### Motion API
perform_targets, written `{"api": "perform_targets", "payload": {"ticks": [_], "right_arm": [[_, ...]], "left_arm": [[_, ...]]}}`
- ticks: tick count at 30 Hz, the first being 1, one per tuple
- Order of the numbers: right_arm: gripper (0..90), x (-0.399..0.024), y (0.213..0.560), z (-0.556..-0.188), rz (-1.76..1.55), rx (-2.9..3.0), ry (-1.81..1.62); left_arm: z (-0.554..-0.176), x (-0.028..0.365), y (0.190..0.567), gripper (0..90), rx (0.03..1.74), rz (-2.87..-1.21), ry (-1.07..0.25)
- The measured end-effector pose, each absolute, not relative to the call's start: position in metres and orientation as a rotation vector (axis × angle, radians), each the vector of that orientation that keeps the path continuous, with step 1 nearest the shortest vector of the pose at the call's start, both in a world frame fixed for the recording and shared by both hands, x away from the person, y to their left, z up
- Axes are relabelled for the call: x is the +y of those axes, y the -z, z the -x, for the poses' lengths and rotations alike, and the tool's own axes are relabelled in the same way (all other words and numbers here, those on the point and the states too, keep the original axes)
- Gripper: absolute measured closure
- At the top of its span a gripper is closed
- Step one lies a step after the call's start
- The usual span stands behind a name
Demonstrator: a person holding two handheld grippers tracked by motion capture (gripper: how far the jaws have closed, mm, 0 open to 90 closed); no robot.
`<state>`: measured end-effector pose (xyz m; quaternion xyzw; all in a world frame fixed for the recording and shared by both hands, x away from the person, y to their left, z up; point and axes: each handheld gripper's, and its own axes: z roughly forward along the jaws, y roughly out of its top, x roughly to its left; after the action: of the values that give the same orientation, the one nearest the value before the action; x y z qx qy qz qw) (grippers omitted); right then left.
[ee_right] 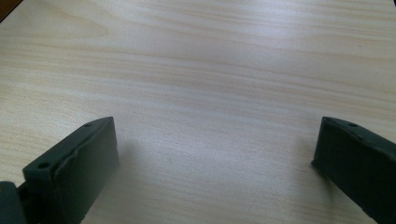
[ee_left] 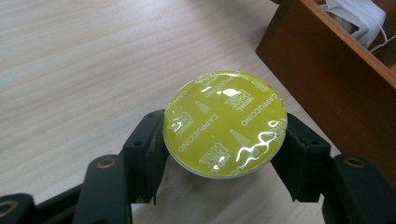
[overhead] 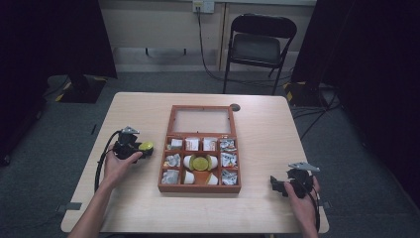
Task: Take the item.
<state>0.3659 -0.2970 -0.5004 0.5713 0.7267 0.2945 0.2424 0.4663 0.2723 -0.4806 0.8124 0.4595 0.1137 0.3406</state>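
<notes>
My left gripper is shut on a coffee capsule with a yellow-green foil lid printed "Cappuccino"; both black jaws press its rim. The held capsule hangs just left of a brown wooden box with an open glass lid. A second yellow-green capsule lies among white capsules in the box's middle compartment. The box's dark wall rises to the right of the held capsule. My right gripper rests low at the table's right front, open, its jaws wide apart over bare wood.
Small sachets and tea bags fill the box's outer compartments. A light wooden table carries everything. A black folding chair stands beyond the far edge. Cables trail from the left gripper.
</notes>
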Motion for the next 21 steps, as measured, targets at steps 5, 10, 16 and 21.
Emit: {"api": "perform_targets", "payload": {"ticks": [5,10,16,21], "right_arm": [[0.0,-0.2969,0.5004,-0.3658,-1.563,1.986,-0.805],[0.0,-0.2969,0.5004,-0.3658,-1.563,1.986,-0.805],[0.0,-0.2967,0.5004,-0.3657,-1.566,1.984,-0.804],[0.0,-0.2967,0.5004,-0.3656,-1.566,1.984,-0.804]], "left_arm": [[-0.4668,0.2728,0.4812,40.0,1.209,-2.104,-0.283],[-0.4673,0.2746,0.4835,39.8,1.239,-2.100,-0.266],[-0.4665,0.2753,0.4823,34.4,1.242,-2.127,-0.308],[-0.4669,0.2790,0.4818,24.5,1.258,-2.074,-0.267]]}}
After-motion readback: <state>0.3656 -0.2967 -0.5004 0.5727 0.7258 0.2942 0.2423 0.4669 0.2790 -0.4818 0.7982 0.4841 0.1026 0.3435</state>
